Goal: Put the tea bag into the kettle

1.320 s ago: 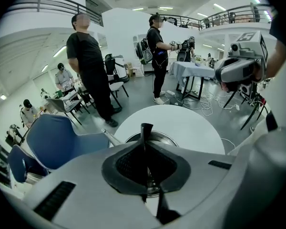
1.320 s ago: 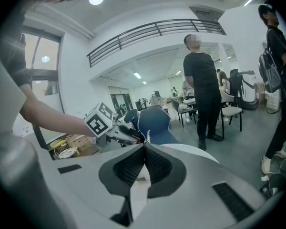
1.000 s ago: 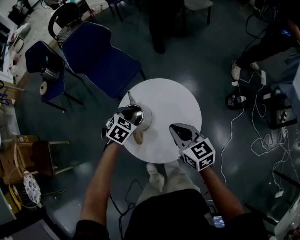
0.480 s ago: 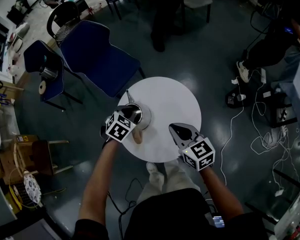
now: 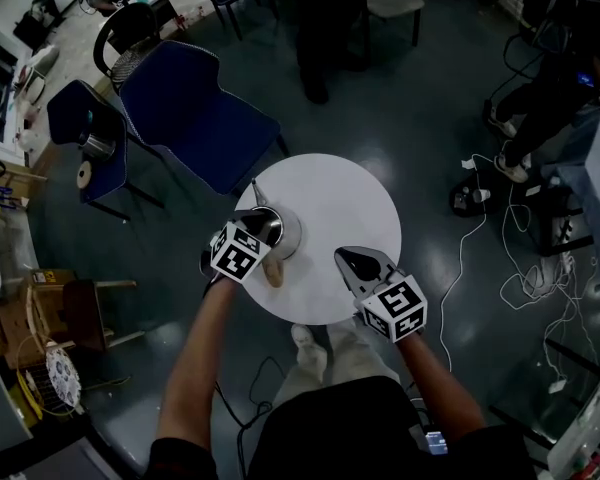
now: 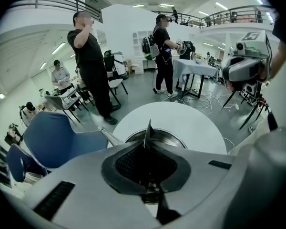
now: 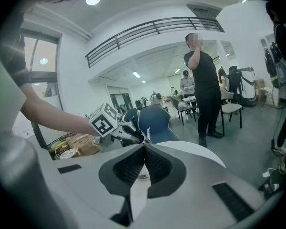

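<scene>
Jaws are pressed together on both. Left gripper (image 5: 264, 228) hovers over the round steel kettle (image 5: 286, 236), nine o'clock on the round white table (image 5: 350, 203); right gripper (image 5: 348, 259) at five.

Your left gripper (image 5: 264, 228) hangs over the table's (image 5: 340, 193) left edge, jaws pressed together on a thin dark strip (image 6: 148, 128). Your right gripper (image 5: 352, 263) sits over the near right edge — jaws fully together. Both forearms are bare and reach forward.
</scene>
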Tool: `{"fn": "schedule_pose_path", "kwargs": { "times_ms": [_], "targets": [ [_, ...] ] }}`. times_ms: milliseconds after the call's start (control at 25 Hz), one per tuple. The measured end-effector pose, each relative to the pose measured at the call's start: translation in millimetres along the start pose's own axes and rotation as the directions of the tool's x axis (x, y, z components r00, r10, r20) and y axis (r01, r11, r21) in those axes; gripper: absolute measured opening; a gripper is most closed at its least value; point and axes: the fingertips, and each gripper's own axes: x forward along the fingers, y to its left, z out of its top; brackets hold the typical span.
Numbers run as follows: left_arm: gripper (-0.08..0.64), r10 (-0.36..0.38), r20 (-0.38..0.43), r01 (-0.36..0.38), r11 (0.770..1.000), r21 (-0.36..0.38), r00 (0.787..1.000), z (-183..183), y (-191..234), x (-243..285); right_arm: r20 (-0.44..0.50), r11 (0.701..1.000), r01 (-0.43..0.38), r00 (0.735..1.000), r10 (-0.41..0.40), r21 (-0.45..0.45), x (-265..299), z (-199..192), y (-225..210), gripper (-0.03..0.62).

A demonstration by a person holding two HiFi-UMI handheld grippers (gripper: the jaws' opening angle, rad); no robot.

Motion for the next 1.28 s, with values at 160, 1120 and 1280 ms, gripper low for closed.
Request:
{"fn": "schedule_pose_path", "kwargs": {
  "times_ms": [160,1120,1280],
  "targets": [
    [0.023,-0.006,0.024,0.006,1.000,-0.016,1.000,0.8,-1.5,-2.5,0.002,1.000,0.001,1.000,-0.001,-0.001,-2.0,-0.2,2.2,0.017],
    [0.023,0.052,0.142,-0.046,0.998,-0.047,0.989,19.3,-2.8,-64.2,0.033,0.997,-0.029,0.999,0.032,-0.074,-9.3,34.3,36.5,0.017],
    [0.023,0.076,0.185,-0.063,0.995,-0.078,0.980,24.0,-1.0,-89.0,0.040,0.994,-0.035,0.998,0.039,-0.101,-10.2,47.0,49.1,0.017]
  ]
}}
